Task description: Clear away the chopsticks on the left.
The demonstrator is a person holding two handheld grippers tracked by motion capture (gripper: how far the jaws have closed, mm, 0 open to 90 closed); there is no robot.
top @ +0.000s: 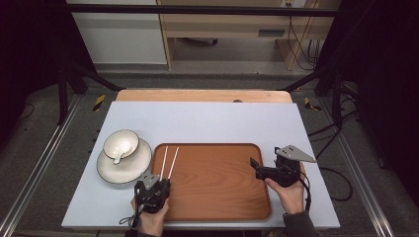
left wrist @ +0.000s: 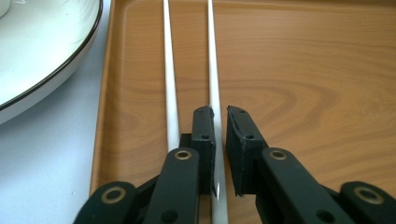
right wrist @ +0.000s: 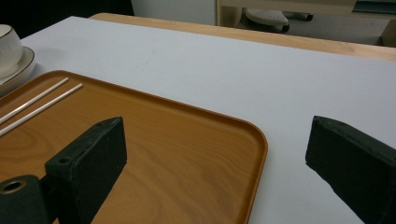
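At a white-topped table (top: 207, 121), you hold a gripper in each hand over a brown wood-grain tray (top: 217, 187) with rounded corners and a low raised rim, set toward the near edge. Your left gripper (top: 159, 183) sits at the tray's near left corner, jaws narrowed around the right-hand one of two chopsticks (top: 173, 163); a sliver of gap shows beside the stick in the left gripper view, so whether the pinch is complete cannot be told. The step in hand appears to be taking up that stick: close squarely on its near end, keep the jaws in line with its length, and lift level so the thin rod does not pivot or nudge its twin (top: 163, 162), which lies just beside it. Your right gripper (top: 255, 168) hangs over the tray's right edge, jaws spread wide, holding nothing. The chopsticks are slim, smooth and white, likely slippery. Left of the tray, a glazed cream plate (top: 111, 170) with a dark rim carries a ribbed bowl (top: 129, 137), a pale spoon (top: 120, 154) resting in it.
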